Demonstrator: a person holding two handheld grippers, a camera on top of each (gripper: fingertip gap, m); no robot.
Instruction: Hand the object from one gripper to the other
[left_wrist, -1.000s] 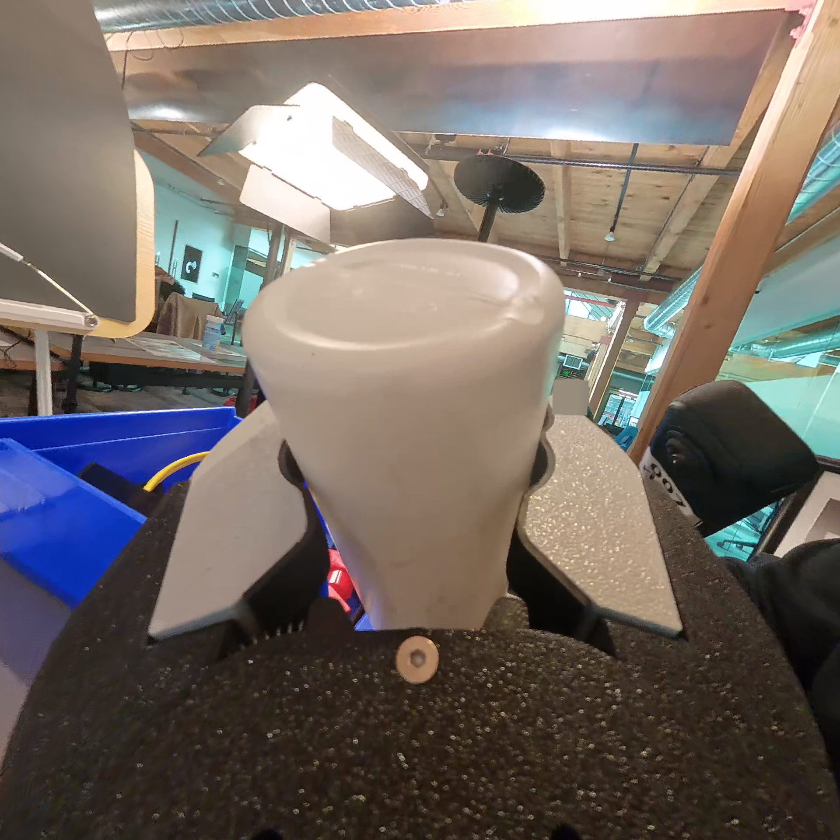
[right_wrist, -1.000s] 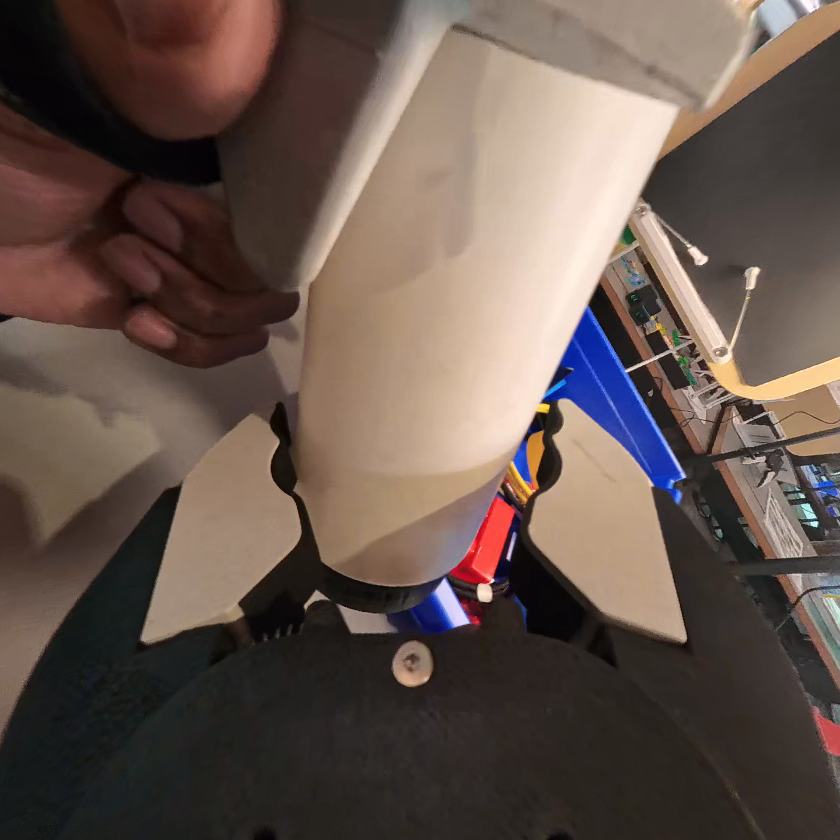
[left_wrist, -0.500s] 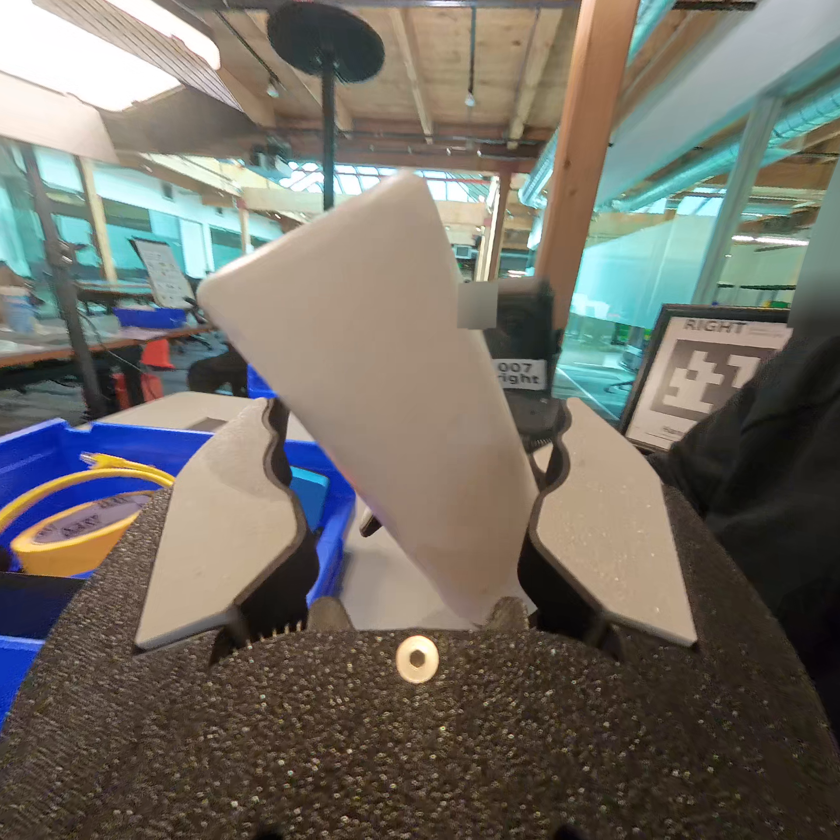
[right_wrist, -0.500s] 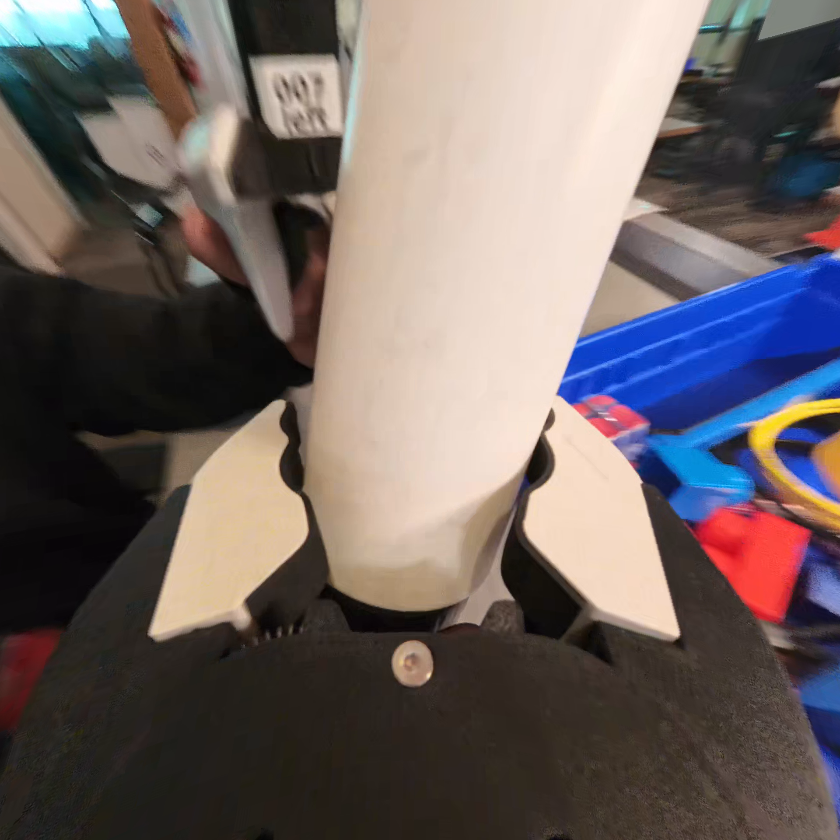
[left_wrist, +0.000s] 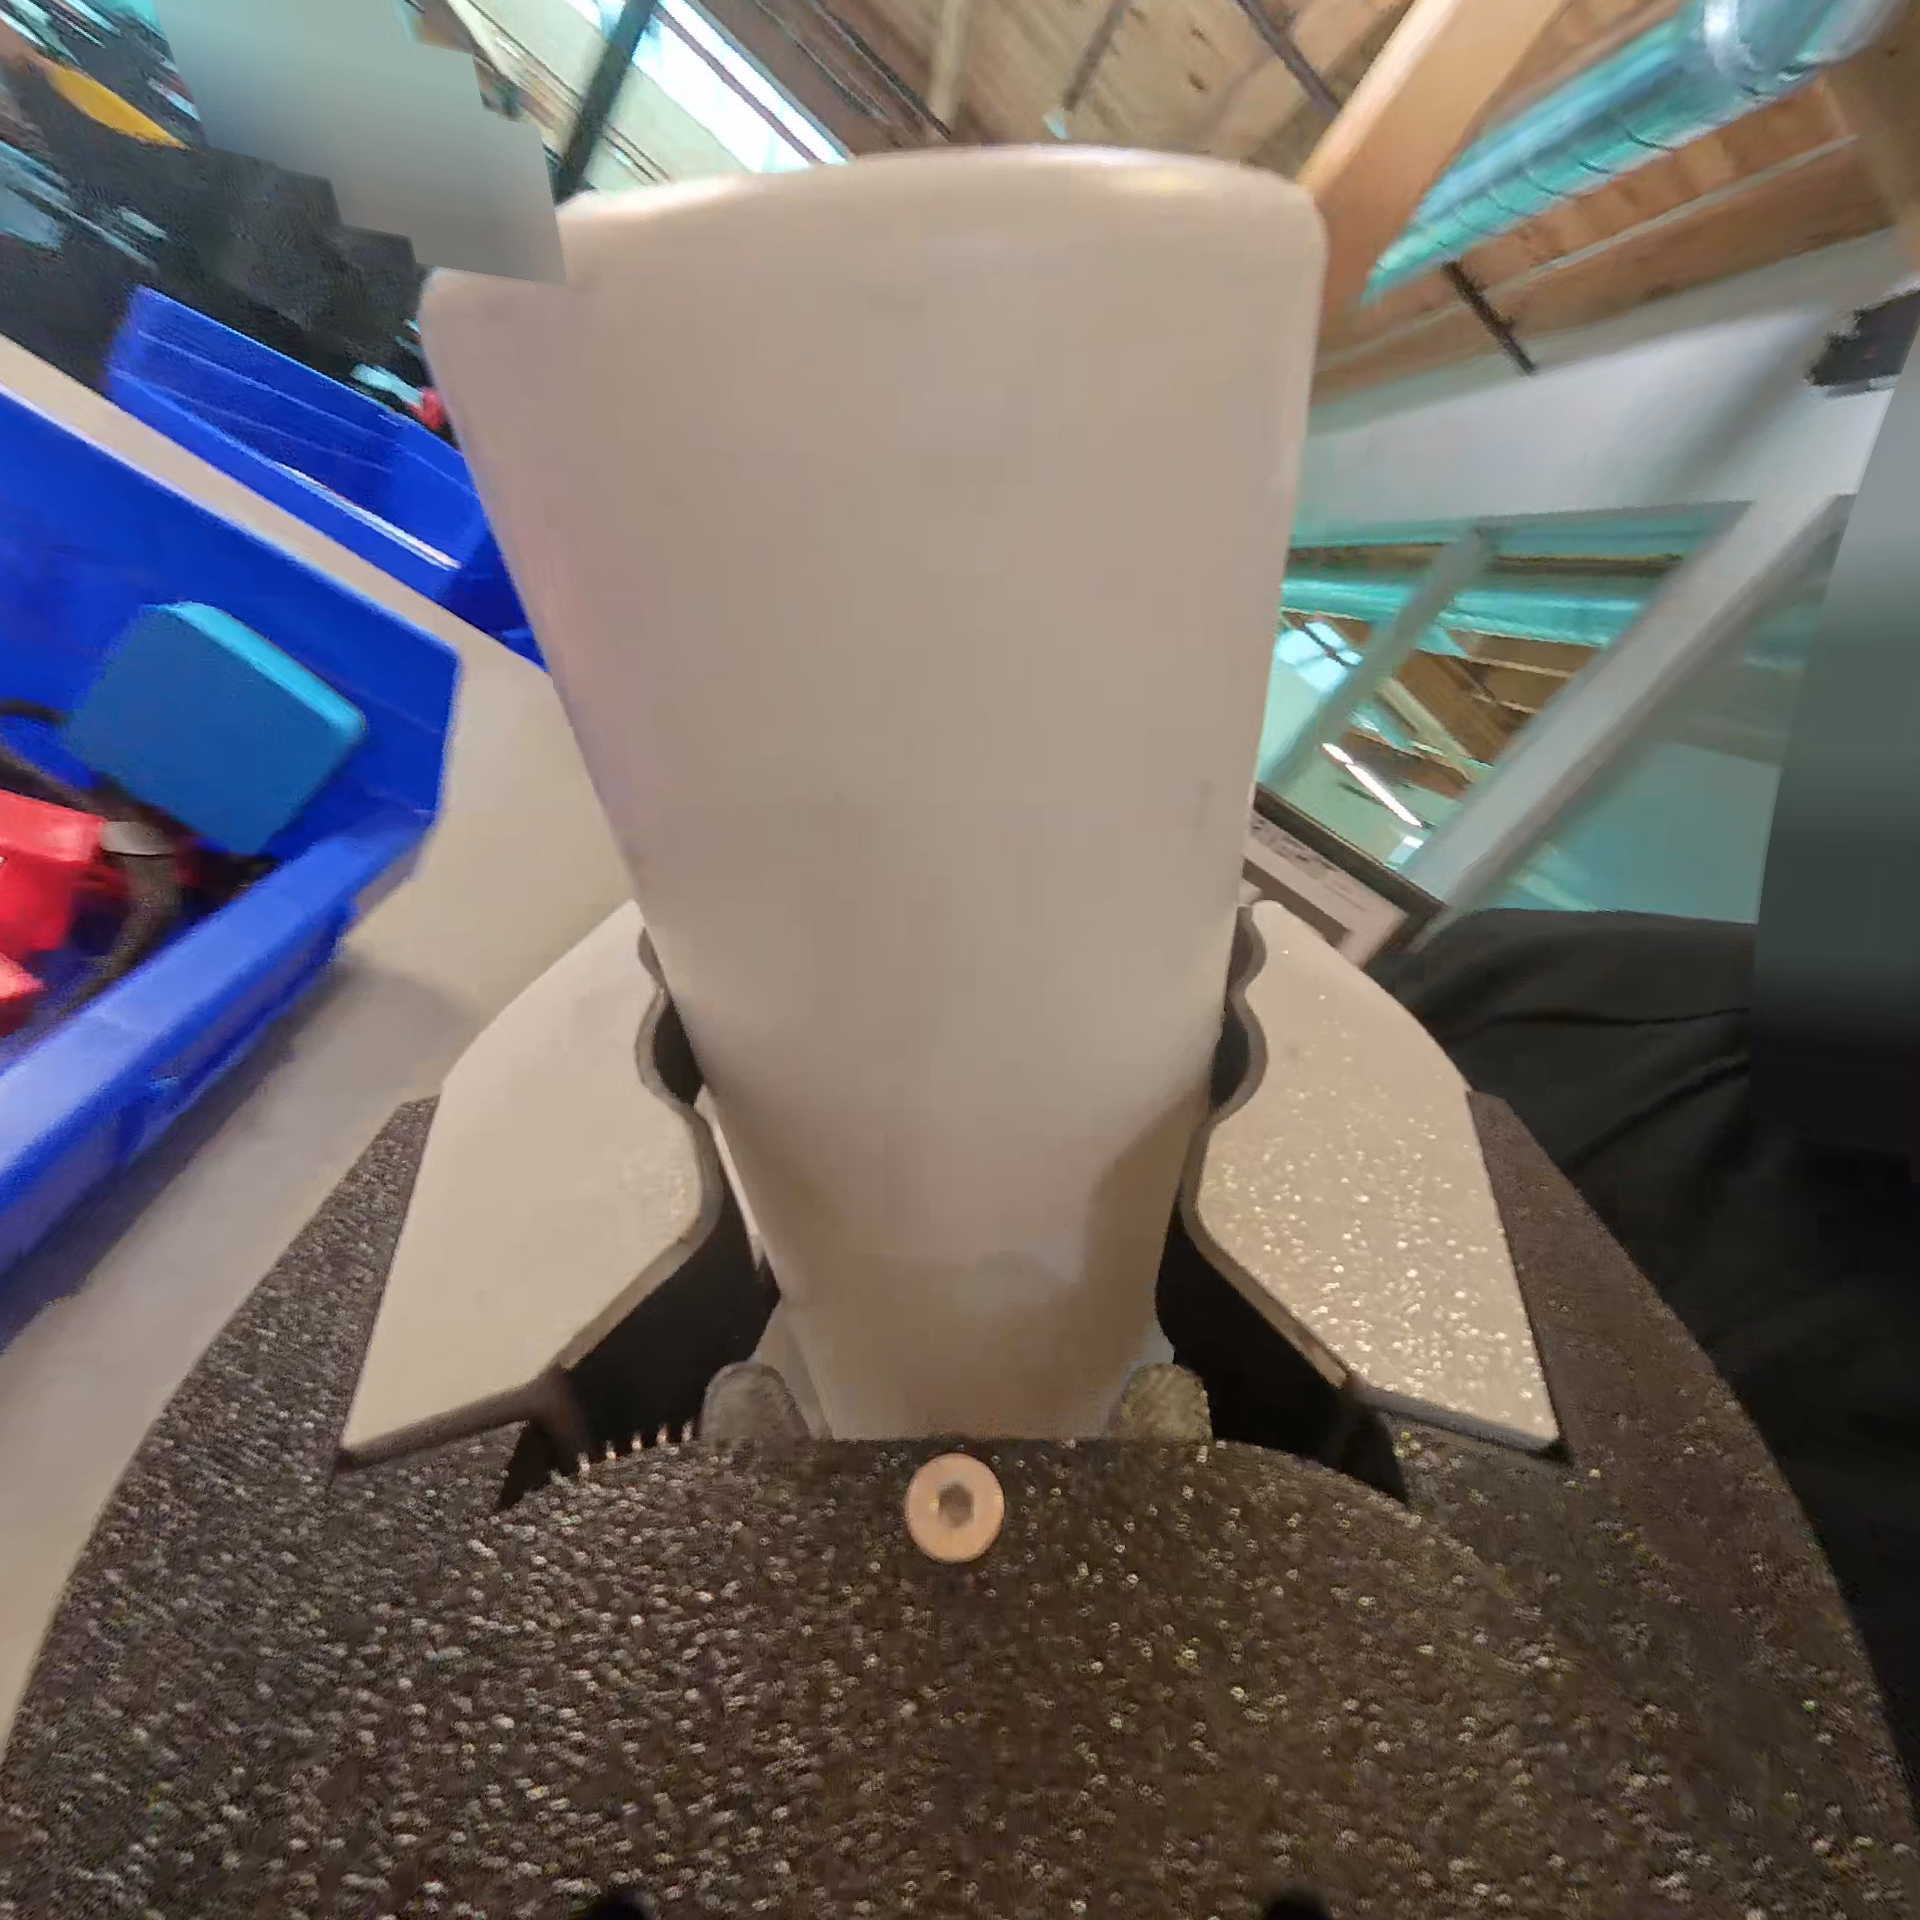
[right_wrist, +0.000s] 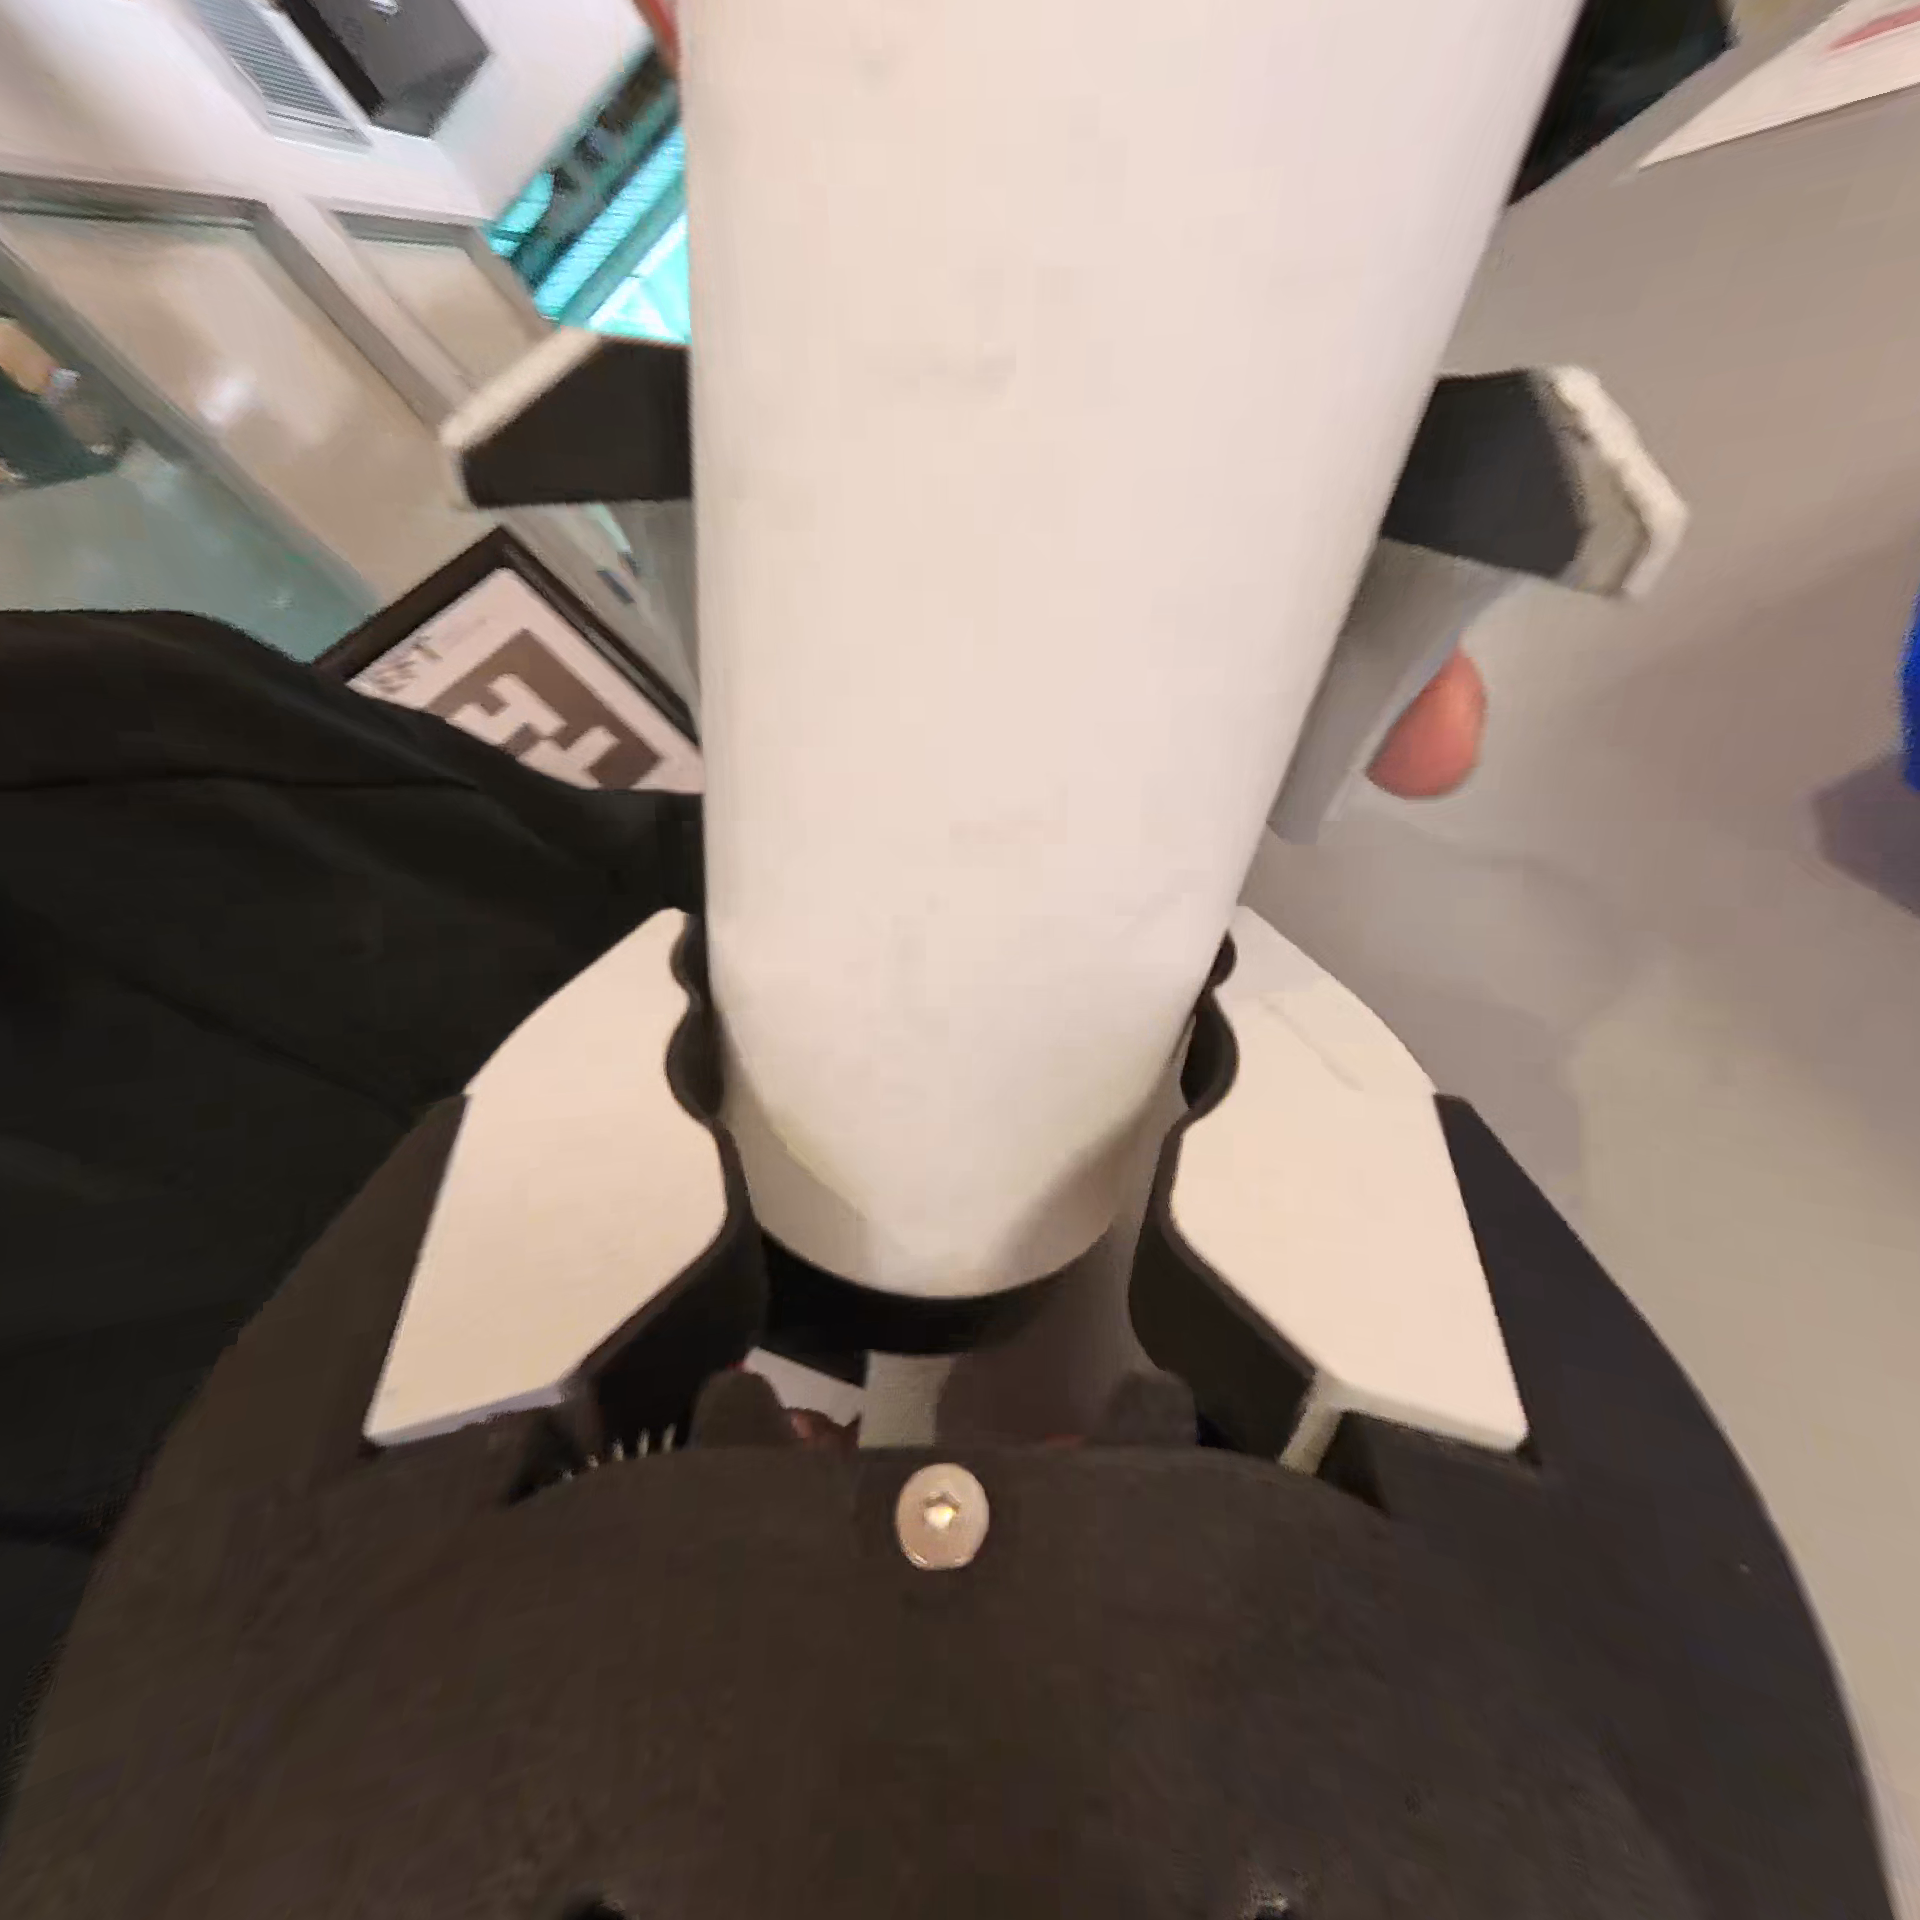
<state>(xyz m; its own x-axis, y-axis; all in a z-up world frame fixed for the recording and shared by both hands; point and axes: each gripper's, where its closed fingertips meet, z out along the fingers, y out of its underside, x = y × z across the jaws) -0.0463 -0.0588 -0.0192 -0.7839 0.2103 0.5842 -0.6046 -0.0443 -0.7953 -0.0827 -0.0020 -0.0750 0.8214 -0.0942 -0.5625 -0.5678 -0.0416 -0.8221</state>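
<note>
Smooth white tapered bottle (left_wrist: 914, 727) – clamped by both hand-held grippers.

Your left hand-held gripper (left_wrist: 940, 1049) has both fingers (left_wrist: 561, 1216) pressed against what it carries. Your right hand-held gripper (right_wrist: 951, 1039) is clamped the same way, fingers (right_wrist: 1320, 1216) hugging its load; beyond it the left one's fingers flank the same load, your fingertip (right_wrist: 1429, 732) behind.

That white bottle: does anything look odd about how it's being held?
Yes: both grippers clamp the white bottle at once. The right gripper holds its capped end, while the left gripper holds farther along. Mid-handover, neither has let go.
</note>
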